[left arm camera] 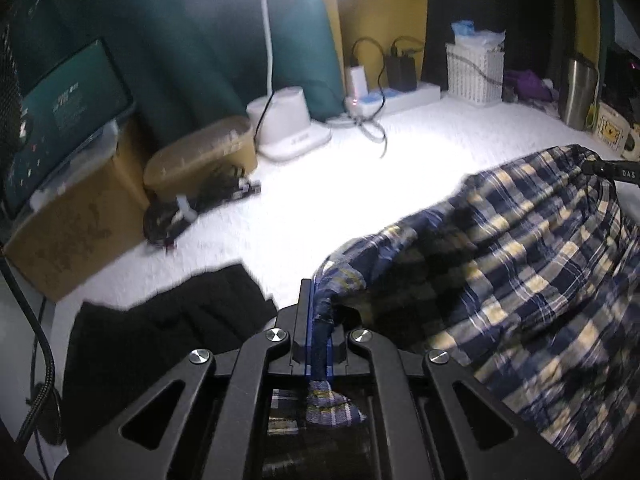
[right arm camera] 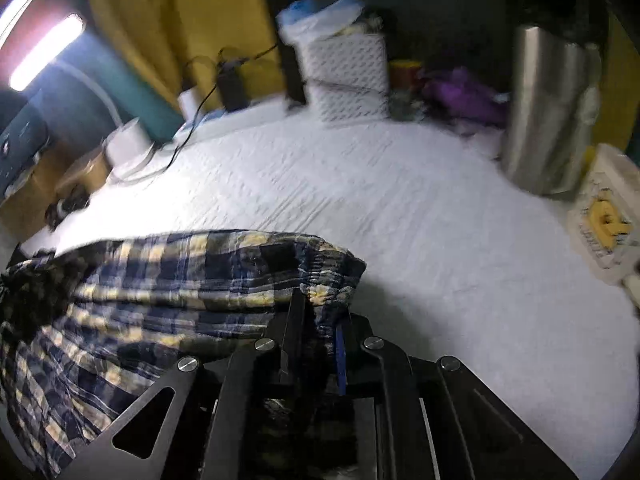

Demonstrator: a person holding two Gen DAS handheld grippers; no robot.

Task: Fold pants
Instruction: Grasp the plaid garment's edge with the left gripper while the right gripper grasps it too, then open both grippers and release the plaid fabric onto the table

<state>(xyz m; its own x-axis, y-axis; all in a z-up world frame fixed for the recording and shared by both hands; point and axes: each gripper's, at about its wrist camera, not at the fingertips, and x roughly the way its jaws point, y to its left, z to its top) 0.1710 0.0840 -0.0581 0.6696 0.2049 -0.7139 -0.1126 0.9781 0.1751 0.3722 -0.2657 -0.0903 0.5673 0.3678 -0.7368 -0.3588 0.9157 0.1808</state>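
Observation:
Blue and yellow plaid pants (left arm camera: 520,280) lie bunched on a white quilted surface (left arm camera: 320,184). My left gripper (left arm camera: 318,312) is shut on one corner of the pants, the cloth pinched between its black jaws with a tuft poking out behind. In the right wrist view the same plaid pants (right arm camera: 168,280) spread to the left, and my right gripper (right arm camera: 320,312) is shut on the gathered waistband edge. The right gripper's tip (left arm camera: 608,170) shows at the far right of the left wrist view, at the pants' far end.
A black garment (left arm camera: 160,332) lies left of my left gripper. Along the back stand a cardboard box (left arm camera: 76,232), a white lamp base (left arm camera: 288,128), a power strip (left arm camera: 396,96), a white basket (left arm camera: 474,74) and a steel tumbler (right arm camera: 548,112). A cream box (right arm camera: 608,216) sits right.

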